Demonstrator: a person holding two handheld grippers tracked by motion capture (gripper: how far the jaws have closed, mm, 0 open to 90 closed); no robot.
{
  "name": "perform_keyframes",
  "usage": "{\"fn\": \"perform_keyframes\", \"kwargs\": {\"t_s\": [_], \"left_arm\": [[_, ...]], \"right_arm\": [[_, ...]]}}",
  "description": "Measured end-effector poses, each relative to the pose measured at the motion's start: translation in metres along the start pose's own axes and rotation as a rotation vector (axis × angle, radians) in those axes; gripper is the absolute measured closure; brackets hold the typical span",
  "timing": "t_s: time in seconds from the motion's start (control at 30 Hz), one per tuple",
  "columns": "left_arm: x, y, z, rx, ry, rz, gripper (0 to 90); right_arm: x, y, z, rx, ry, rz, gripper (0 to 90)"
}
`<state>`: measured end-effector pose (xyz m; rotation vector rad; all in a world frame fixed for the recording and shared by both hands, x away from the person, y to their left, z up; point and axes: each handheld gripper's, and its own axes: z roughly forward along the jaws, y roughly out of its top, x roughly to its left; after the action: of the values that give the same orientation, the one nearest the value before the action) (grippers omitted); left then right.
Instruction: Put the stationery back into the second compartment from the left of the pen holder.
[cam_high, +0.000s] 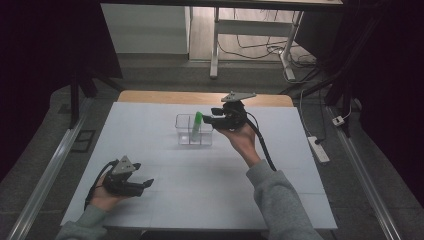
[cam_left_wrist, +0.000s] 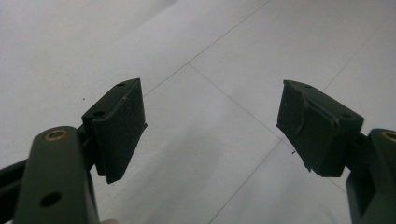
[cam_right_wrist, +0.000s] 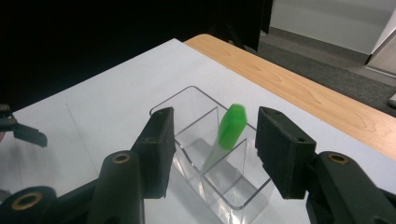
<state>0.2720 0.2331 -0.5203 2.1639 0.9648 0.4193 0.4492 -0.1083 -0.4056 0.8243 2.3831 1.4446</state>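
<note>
A clear plastic box (cam_high: 186, 131) with inner dividers stands on the white mat behind its middle. A tube with a green cap (cam_high: 198, 120) leans upright in the box (cam_right_wrist: 187, 100). My right gripper (cam_high: 208, 120) hovers just right of the box and points left at it. In the right gripper view its jaws (cam_right_wrist: 215, 120) stand apart, and the green-capped tube (cam_right_wrist: 230, 127), slightly blurred, sits between them without touching either pad. My left gripper (cam_high: 146, 185) rests low at the front left, open (cam_left_wrist: 210, 105), with only the mat between its pads.
The white mat (cam_high: 210, 185) covers a wooden table whose far edge (cam_high: 165, 97) shows behind it. A power strip (cam_high: 318, 149) lies on the floor to the right. Desk legs (cam_high: 215, 50) and cables stand beyond the table.
</note>
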Motion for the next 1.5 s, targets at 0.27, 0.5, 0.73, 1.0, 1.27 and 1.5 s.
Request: {"fn": "perform_keyframes", "kwargs": {"t_s": [0.27, 0.5, 0.73, 1.0, 1.27, 1.5], "left_arm": [[0.0, 0.0, 0.001, 0.005, -0.002, 0.002, 23.2], [0.0, 0.0, 0.001, 0.004, -0.001, 0.001, 23.2], [0.0, 0.0, 0.001, 0.007, 0.001, 0.0, 23.1], [0.0, 0.0, 0.002, 0.013, 0.001, -0.001, 23.0], [-0.001, 0.001, 0.002, 0.007, -0.001, -0.001, 23.1], [0.0, 0.001, 0.002, 0.005, 0.0, -0.004, 23.1]], "right_arm": [[-0.003, -0.015, -0.01, 0.004, -0.005, 0.005, 46.6], [-0.008, -0.035, -0.029, 0.013, -0.017, 0.006, 45.8], [-0.014, -0.062, -0.053, 0.032, -0.033, 0.016, 45.4], [-0.012, -0.097, -0.078, 0.072, -0.053, 0.021, 42.8], [-0.007, -0.127, -0.094, 0.122, -0.082, 0.013, 40.2], [-0.007, -0.15, -0.113, 0.154, -0.11, 0.008, 37.9]]}}
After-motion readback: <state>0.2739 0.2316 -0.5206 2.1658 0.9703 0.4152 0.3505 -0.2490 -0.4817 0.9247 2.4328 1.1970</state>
